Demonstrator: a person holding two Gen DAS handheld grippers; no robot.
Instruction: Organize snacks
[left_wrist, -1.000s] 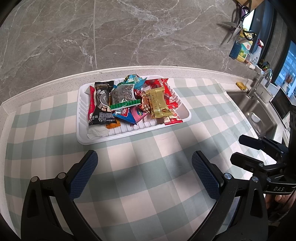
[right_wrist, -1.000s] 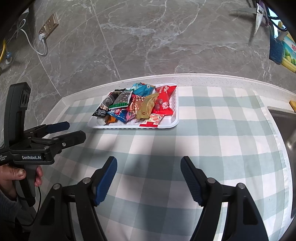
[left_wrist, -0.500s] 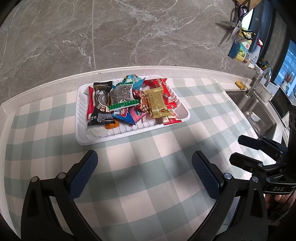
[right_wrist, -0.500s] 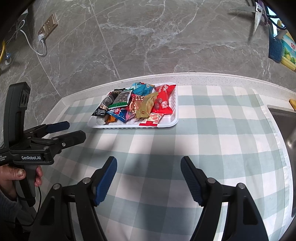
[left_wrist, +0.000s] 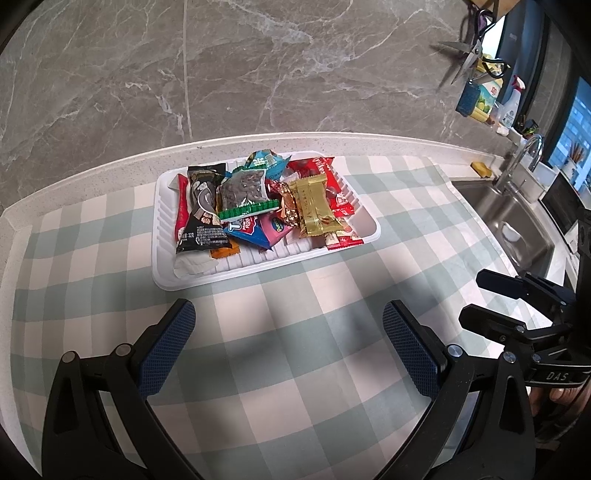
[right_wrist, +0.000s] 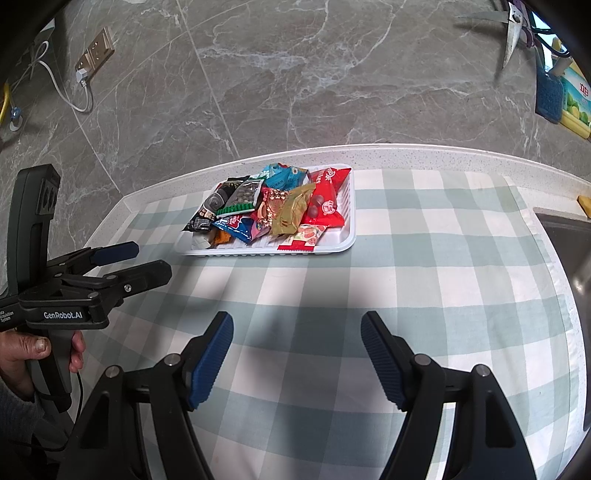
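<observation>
- The snacks (left_wrist: 258, 206) are seen piled in a white tray (left_wrist: 162, 266), which rests on the checked cloth (left_wrist: 295, 369) of the tabletop, near the back wall.
- All packets are held inside the tray; none is seen on the cloth around it. They overlap in a loose heap: a black packet (left_wrist: 201, 214) toward the tray's left end, a gold packet (left_wrist: 314, 206) and a red packet (left_wrist: 332, 184) toward its right end, a green-edged clear bag (left_wrist: 243, 192) on top between them.
- The left gripper (left_wrist: 286, 328) is held wide, with nothing between its pads, in front of the tray and apart from it.
- The right gripper (right_wrist: 297, 343) is likewise spread wide and empty, also in front of the tray, further from it than the left.
- No packet is being touched by either gripper.
- The scene is judged to fit two stages: the snacks gathered into the tray as the task wants, with the grippers drawn clear; or a mixed heap that is to be sorted out of the tray.
- The pictures do not settle which stage it is, so no move is named.
- Should any packet be gripped, thin slippery film and overlapping neighbours would have to be allowed for; a top packet could be taken most cleanly.
</observation>
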